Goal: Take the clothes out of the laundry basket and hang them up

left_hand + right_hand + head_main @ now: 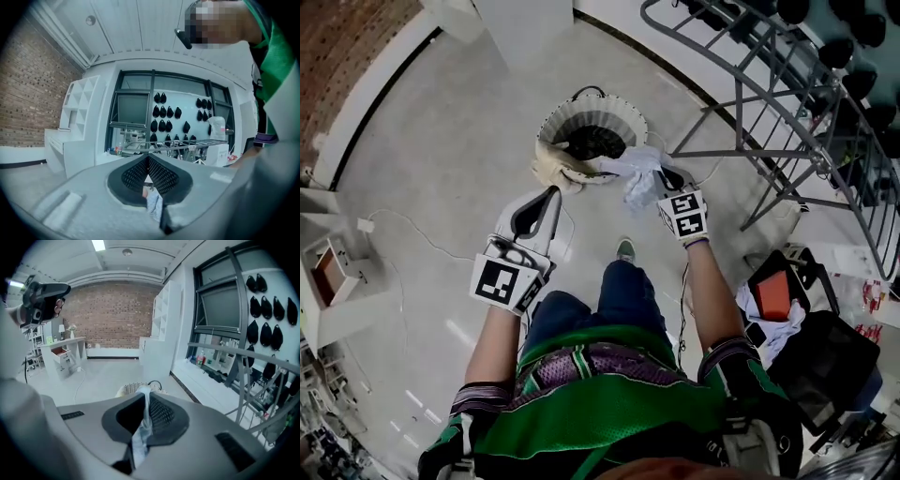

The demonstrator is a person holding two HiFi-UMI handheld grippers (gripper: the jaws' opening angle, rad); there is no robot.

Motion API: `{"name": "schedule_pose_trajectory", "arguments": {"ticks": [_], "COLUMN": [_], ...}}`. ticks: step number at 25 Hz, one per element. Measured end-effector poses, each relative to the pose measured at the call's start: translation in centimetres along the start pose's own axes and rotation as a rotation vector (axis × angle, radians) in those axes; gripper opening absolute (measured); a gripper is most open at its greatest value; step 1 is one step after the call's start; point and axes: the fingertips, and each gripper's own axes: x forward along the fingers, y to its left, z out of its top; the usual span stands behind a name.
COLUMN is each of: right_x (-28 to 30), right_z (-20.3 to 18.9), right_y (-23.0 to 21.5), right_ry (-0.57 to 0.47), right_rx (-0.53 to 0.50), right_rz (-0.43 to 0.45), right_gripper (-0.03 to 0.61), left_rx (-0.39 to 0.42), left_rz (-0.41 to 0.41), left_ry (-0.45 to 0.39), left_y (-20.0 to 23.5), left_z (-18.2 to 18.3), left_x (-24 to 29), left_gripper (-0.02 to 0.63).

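Note:
A white laundry basket (593,127) stands on the floor ahead of me, and it also shows in the right gripper view (136,389). A beige garment (555,165) hangs over its near rim. My right gripper (664,180) is shut on a white garment (636,174), and the pale fabric (140,437) runs down between its pads. My left gripper (553,193) sits just below the beige garment. It is shut on a strip of pale cloth (153,205). I cannot tell which garment that strip belongs to. The grey drying rack (787,112) stands to the right.
A black bag (811,352) with an orange item and white cloths (773,328) lies at the right. A small white cabinet (333,272) and a cable (403,230) are at the left. A brick wall (108,317) and white shelving (161,329) lie beyond the basket.

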Motion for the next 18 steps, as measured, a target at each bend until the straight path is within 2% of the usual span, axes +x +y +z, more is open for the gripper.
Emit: {"name": "schedule_pose_trajectory", "arguments": {"ticks": [4,8,18], "right_x": [-4.8,-9.7,-21.8], "right_z": [5.2,9.6,17.5], "right_y": [0.7,1.9,7.3], "right_ry": [-0.036,-0.09,-0.234], "right_rx": [-0.022,-0.038,-0.051], "right_rz": [-0.032,-0.074,-0.161], "right_gripper": [0.014,0.012,0.013], "left_rx": [-0.008,0.04,0.096], "left_rz": [-0.007,-0.045,-0.122], "left_ry": [-0.047,-0.096,-0.176], "left_y": [-1.1,-2.3,-5.4], "left_z": [4.4,8.6,14.3], "left_x": [-3.5,-6.8,-13.9], "left_gripper": [0.017,0.017,0.017]}}
